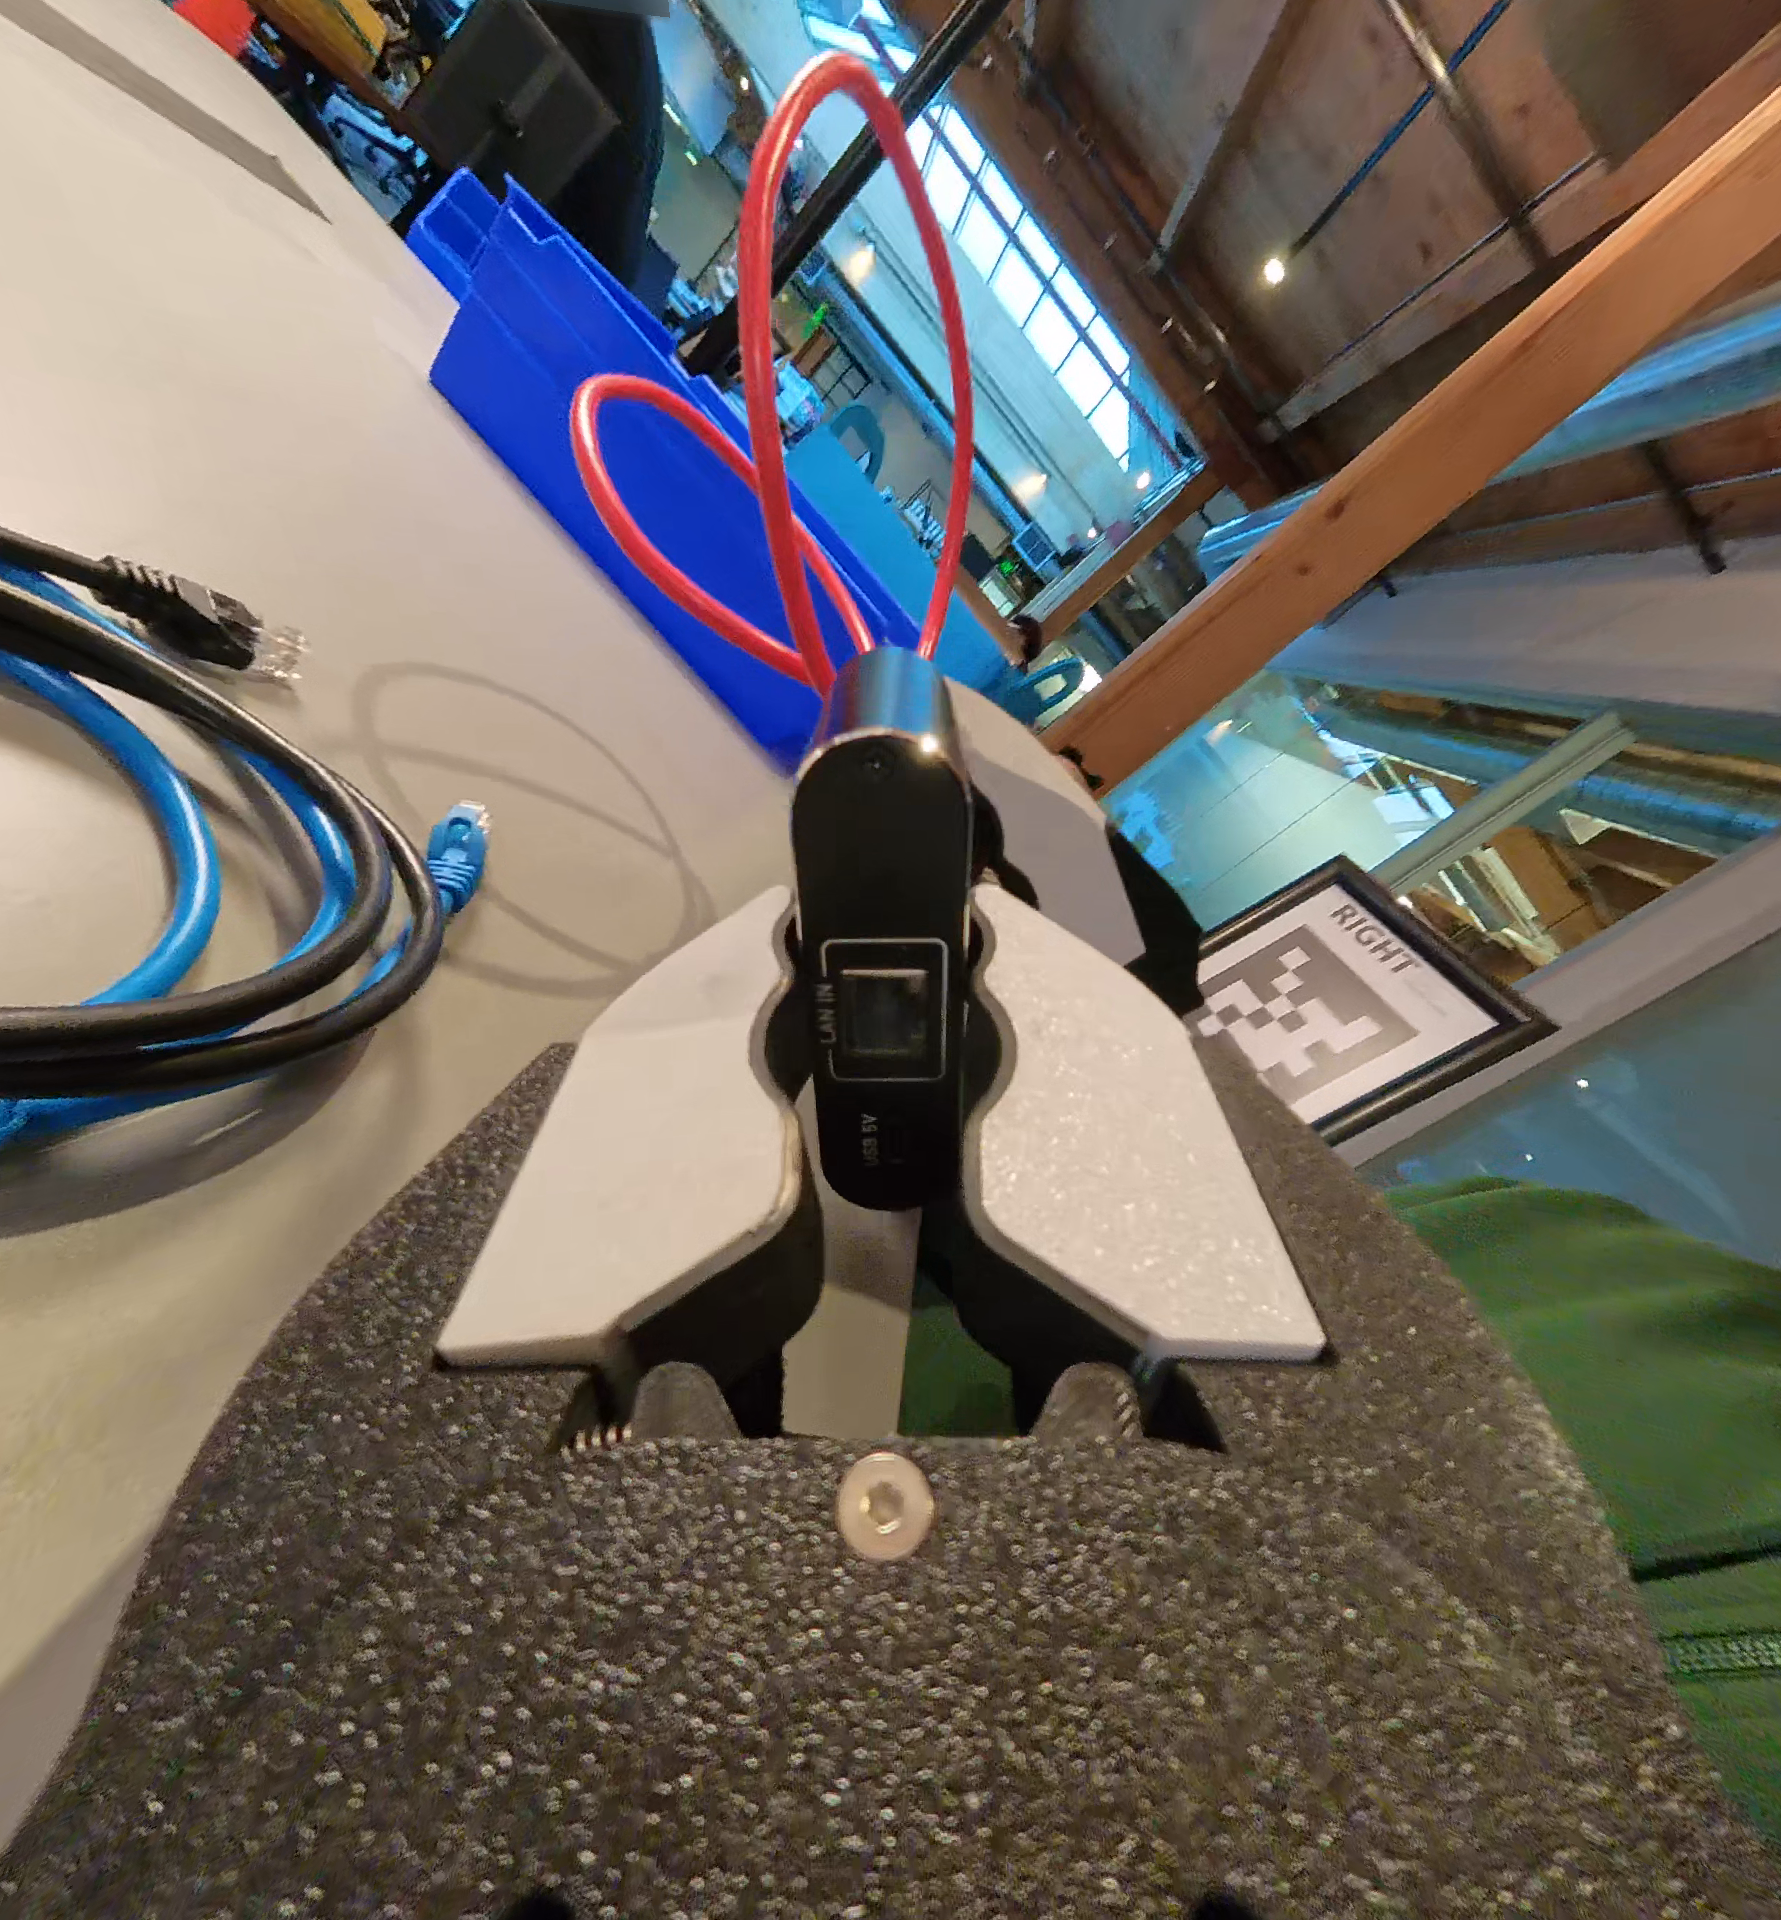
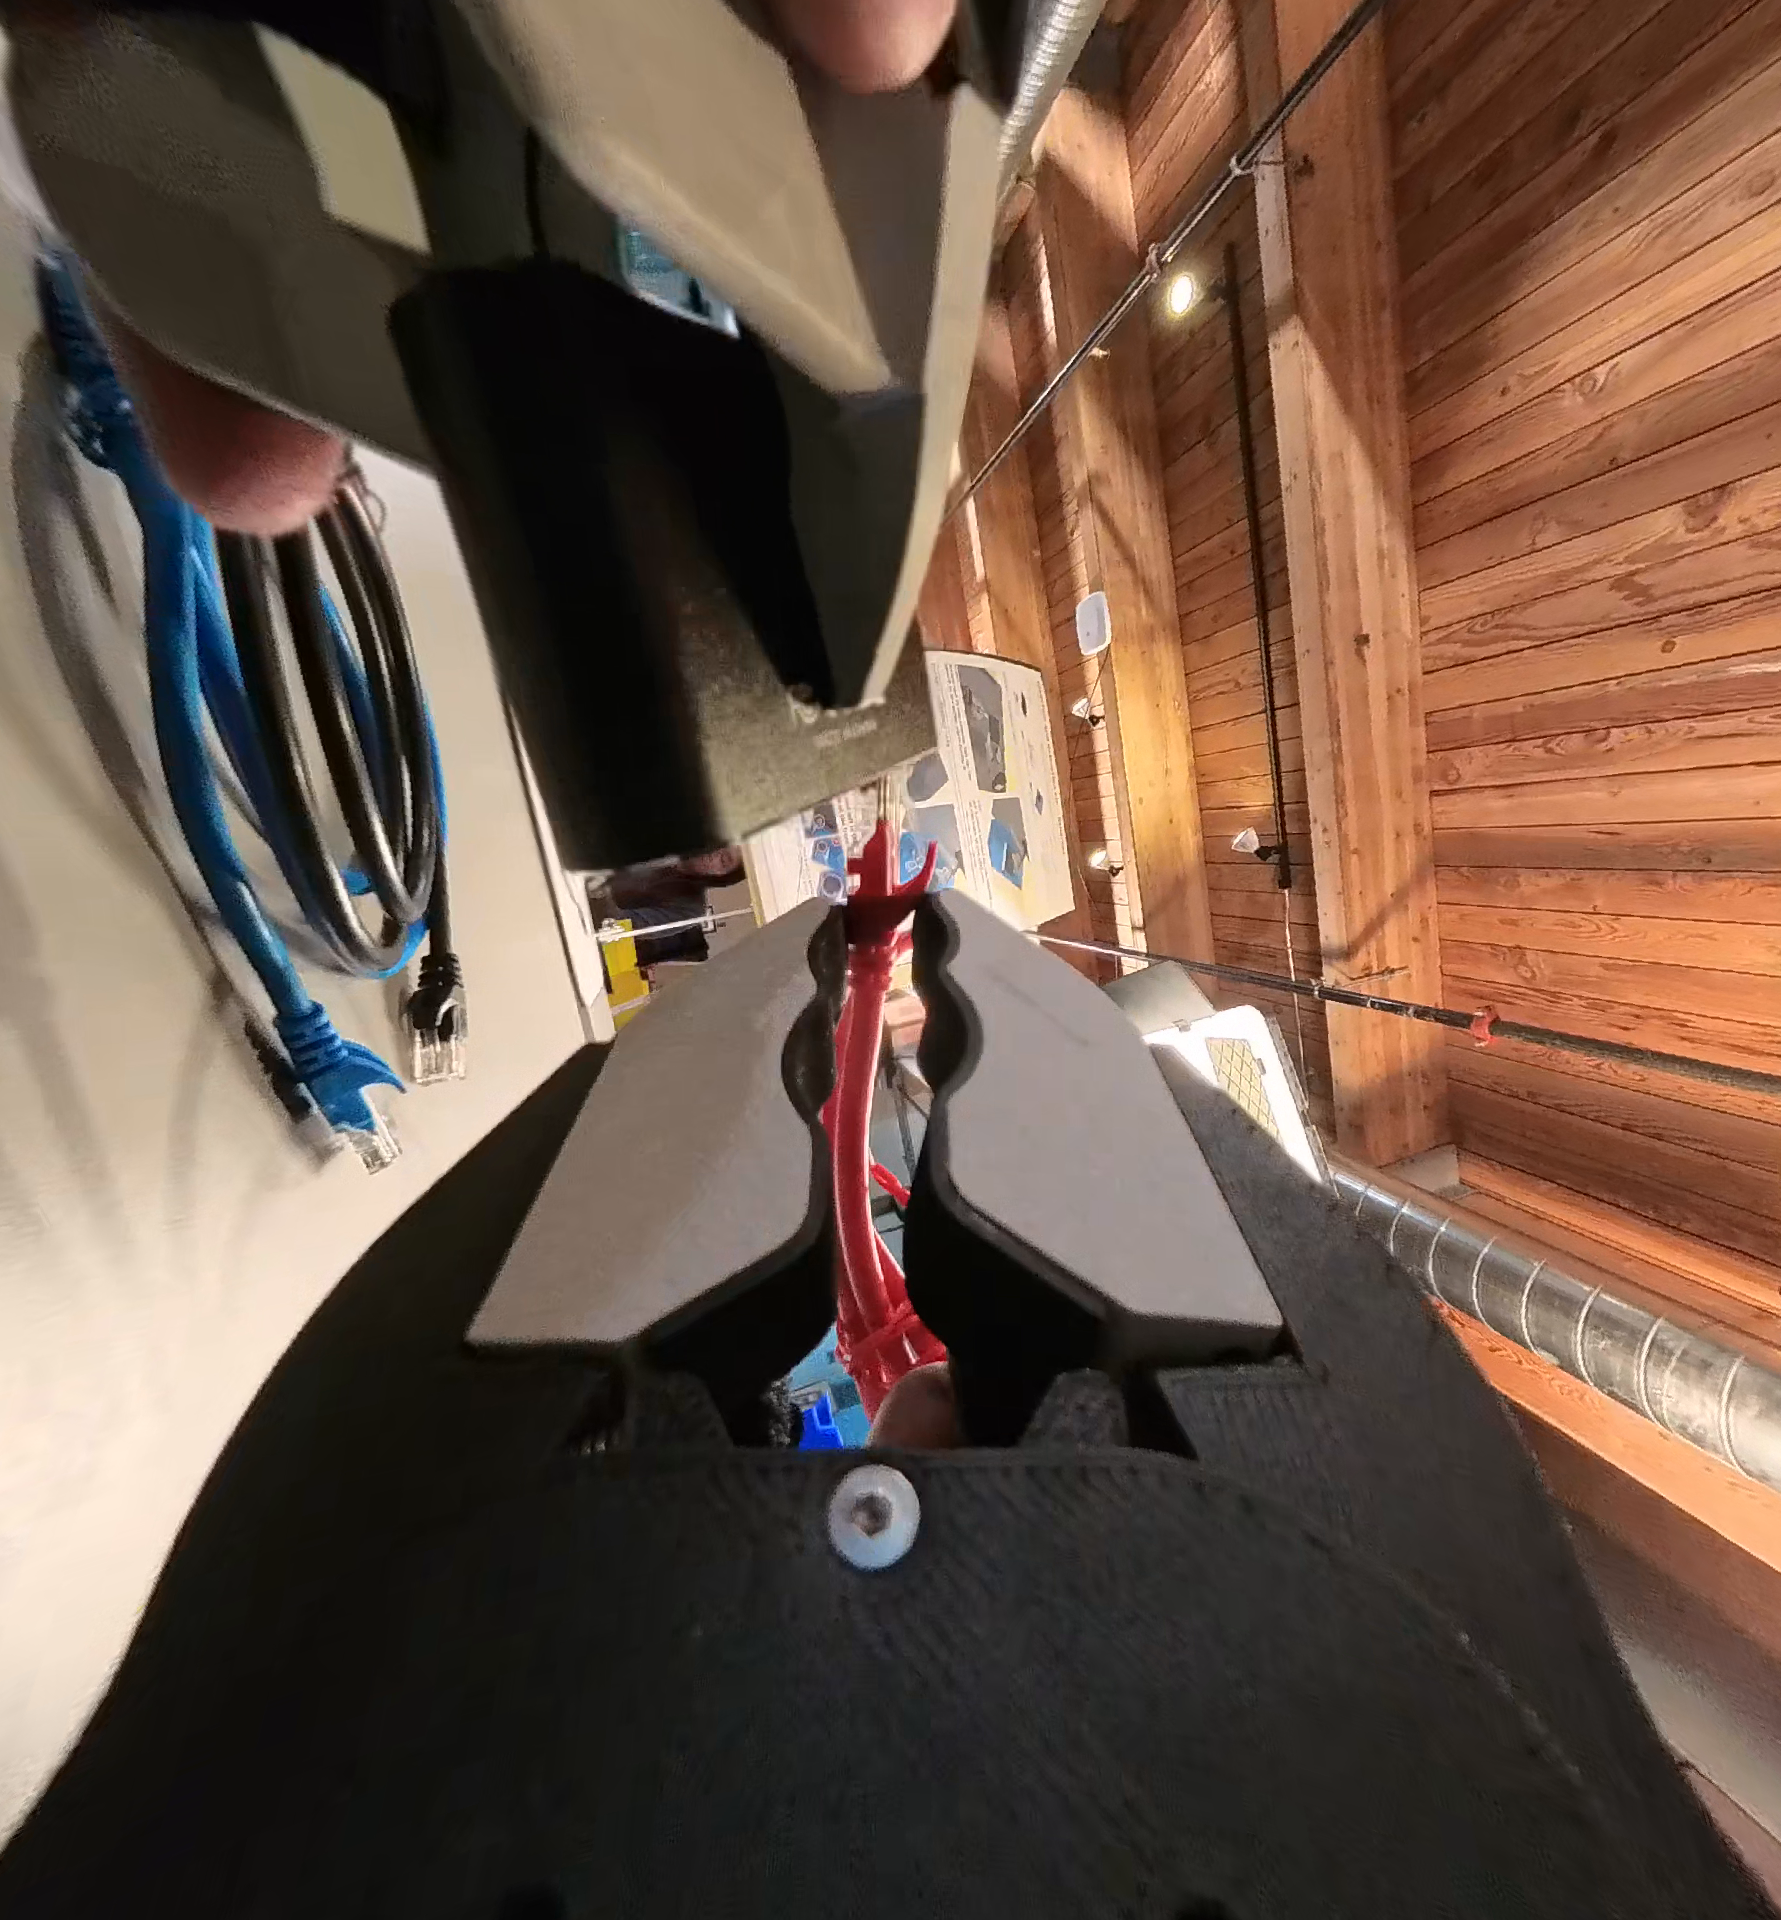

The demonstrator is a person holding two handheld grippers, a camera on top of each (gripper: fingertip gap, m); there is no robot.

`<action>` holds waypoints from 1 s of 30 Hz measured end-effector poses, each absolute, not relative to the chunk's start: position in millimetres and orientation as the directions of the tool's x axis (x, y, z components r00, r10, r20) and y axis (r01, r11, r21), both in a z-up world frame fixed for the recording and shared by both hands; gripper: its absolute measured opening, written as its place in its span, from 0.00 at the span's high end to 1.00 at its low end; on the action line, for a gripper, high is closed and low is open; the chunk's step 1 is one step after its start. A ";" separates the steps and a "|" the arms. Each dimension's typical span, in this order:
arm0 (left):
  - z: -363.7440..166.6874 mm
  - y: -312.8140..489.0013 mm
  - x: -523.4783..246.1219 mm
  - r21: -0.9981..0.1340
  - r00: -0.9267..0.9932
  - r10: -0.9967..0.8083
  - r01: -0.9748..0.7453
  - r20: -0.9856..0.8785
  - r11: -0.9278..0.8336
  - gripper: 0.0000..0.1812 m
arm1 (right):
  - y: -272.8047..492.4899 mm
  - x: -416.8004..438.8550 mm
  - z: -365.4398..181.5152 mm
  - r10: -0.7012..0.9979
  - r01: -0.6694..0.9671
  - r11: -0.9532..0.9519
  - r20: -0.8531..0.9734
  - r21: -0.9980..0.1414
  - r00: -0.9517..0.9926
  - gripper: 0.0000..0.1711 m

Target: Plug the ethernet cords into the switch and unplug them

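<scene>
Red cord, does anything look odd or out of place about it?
Nothing damaged. The red cord rises in loops beyond the switch clamped in the left gripper; the right gripper grips its plug, still short of the switch.

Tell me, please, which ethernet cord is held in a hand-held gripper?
The red cord: the right hand-held gripper clamps it, while the blue cord and black cord lie on the table.

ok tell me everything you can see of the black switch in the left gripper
The switch is a slim black box with rounded ends, glossy on the end facing the camera and silver along its far side. That end has one outlined empty ethernet port with a smaller slot below it. It stands upright, clamped between the grey fingers of the left hand-held gripper, off the table. Red cord loops rise behind its top.
</scene>
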State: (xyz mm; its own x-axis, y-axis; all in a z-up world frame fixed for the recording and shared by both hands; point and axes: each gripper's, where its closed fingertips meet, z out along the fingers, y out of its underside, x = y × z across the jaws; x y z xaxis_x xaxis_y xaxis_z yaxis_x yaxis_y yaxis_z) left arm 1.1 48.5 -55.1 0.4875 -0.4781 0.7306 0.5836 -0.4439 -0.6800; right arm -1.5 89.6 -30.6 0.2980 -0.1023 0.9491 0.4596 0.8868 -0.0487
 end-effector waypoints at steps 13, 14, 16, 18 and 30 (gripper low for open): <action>-56.7 36.4 -0.6 -0.675 0.479 -0.480 0.577 0.735 -0.459 0.86 | 74.6 -1.9 -31.8 -0.191 0.429 0.902 0.938 0.052 0.288 0.93; -56.2 36.1 -0.8 -0.671 0.471 -0.482 0.581 0.739 -0.461 0.86 | 74.1 -1.9 -31.6 -0.194 0.426 0.903 0.937 0.056 0.289 0.93; -55.5 35.6 -1.3 -0.665 0.459 -0.486 0.586 0.743 -0.463 0.86 | 73.0 -1.9 -31.5 -0.191 0.415 0.908 0.938 0.057 0.290 0.94; -55.1 35.4 -1.4 -0.662 0.454 -0.488 0.588 0.745 -0.464 0.86 | 72.5 -1.7 -31.4 -0.191 0.407 0.912 0.938 0.060 0.291 0.94; -55.6 28.6 2.2 -0.635 0.400 -0.500 0.577 0.768 -0.514 0.86 | 62.7 2.5 -32.6 -0.245 0.342 0.929 0.926 0.140 0.286 0.94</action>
State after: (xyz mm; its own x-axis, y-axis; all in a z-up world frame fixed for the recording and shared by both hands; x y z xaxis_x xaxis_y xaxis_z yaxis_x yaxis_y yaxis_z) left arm 2.2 28.6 -55.6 0.4000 -0.5000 0.7681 0.5771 -0.5136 -0.6350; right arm 2.5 62.7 -32.6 0.2861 -0.2448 0.9264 0.3419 0.9293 0.1399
